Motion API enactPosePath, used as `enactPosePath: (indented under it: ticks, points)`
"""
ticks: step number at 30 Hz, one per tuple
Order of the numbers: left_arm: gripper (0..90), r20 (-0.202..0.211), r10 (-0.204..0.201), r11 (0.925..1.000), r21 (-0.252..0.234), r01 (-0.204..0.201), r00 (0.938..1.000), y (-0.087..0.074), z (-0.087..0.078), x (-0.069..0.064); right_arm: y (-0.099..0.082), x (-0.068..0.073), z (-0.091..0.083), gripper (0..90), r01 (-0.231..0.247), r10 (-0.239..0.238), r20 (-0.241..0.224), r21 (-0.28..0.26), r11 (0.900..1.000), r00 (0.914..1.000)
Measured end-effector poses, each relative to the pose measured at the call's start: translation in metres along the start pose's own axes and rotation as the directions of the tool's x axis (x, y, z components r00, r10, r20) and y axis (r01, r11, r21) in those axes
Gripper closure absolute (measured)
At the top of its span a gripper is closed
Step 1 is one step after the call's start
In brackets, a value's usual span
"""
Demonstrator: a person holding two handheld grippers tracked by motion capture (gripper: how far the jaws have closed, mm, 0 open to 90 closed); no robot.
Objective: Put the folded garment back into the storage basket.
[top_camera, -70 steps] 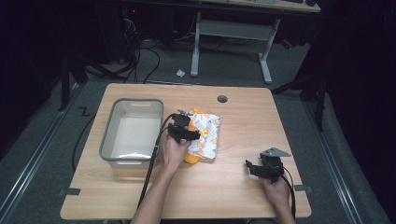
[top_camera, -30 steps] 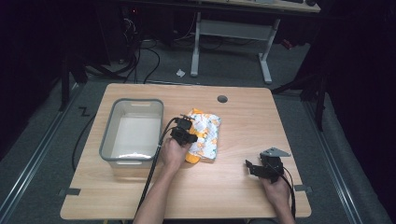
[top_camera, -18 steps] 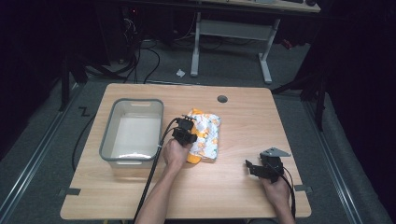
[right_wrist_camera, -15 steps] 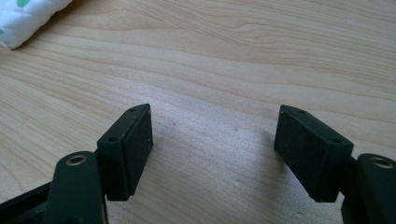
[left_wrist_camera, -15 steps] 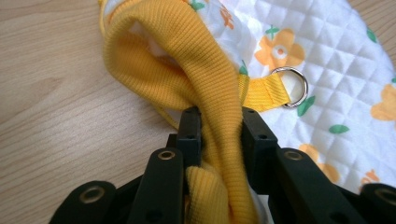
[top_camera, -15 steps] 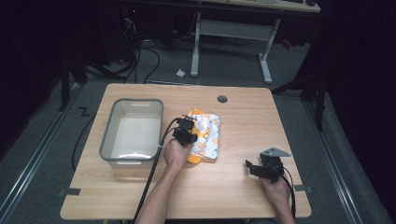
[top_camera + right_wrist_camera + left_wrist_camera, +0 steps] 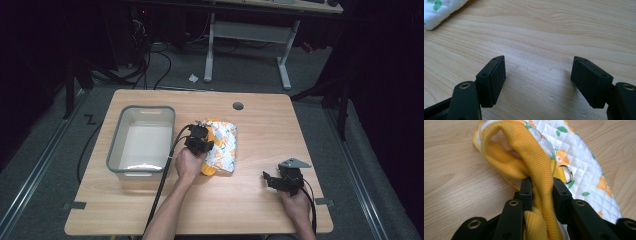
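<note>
At frame centre, my left gripper (image 7: 200, 141) clamps the yellow ribbed cuff (image 7: 534, 170) of a quilted floral garment (image 7: 222, 145); its jaws have just been closing, and the knit now sits pinched between the pads beside a metal ring (image 7: 567, 173). The bundle lies on the wooden table (image 7: 260, 210), just right of a grey plastic bin (image 7: 116, 161), whose pale floor holds nothing I can see. At lower right, my right gripper (image 7: 280, 179) rests with jaws spread over bare wood, well apart from the cloth. A round cable hole (image 7: 238, 106) sits near the table's upper edge.
</note>
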State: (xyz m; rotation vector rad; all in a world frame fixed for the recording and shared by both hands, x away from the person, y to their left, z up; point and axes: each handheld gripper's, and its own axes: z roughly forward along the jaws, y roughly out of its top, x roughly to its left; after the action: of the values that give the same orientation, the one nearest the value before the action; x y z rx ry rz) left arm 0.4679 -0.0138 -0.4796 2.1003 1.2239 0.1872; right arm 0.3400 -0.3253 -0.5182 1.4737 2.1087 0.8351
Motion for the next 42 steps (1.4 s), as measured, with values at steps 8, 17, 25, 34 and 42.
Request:
enactPosePath:
  ticks: [8, 17, 25, 34, 42]
  points:
    - [73.6, 0.041, 0.01, 0.999, -0.044, -0.008, 0.9991, 0.003, -0.017, -0.005, 0.0, 0.0, 0.0, 28.4, -0.001, 0.001, 0.0, 0.0, 1.0, 1.0]
    - [73.7, 0.049, 0.042, 0.9961, -0.08, -0.038, 0.9979, 0.003, -0.034, -0.011, 0.0, 0.0, 0.0, 28.3, -0.001, 0.001, 0.0, 0.0, 1.0, 1.0]
    - [73.7, 0.064, 0.059, 0.9934, -0.102, -0.052, 0.9962, 0.004, -0.046, -0.014, 0.0, 0.0, 0.0, 28.4, -0.001, 0.001, 0.0, 0.0, 1.0, 1.0]
    - [73.7, 0.07, 0.059, 0.9902, -0.13, -0.049, 0.9959, 0.004, -0.062, -0.012, 0.0, 0.0, 0.0, 28.3, -0.001, 0.001, -0.001, 0.0, 1.0, 1.0]
    - [73.7, 0.085, 0.062, 0.9873, -0.151, -0.049, 0.9944, 0.004, -0.075, -0.01, 0.0, 0.0, 0.0, 28.4, 0.001, -0.001, -0.001, -0.001, 1.0, 1.0]
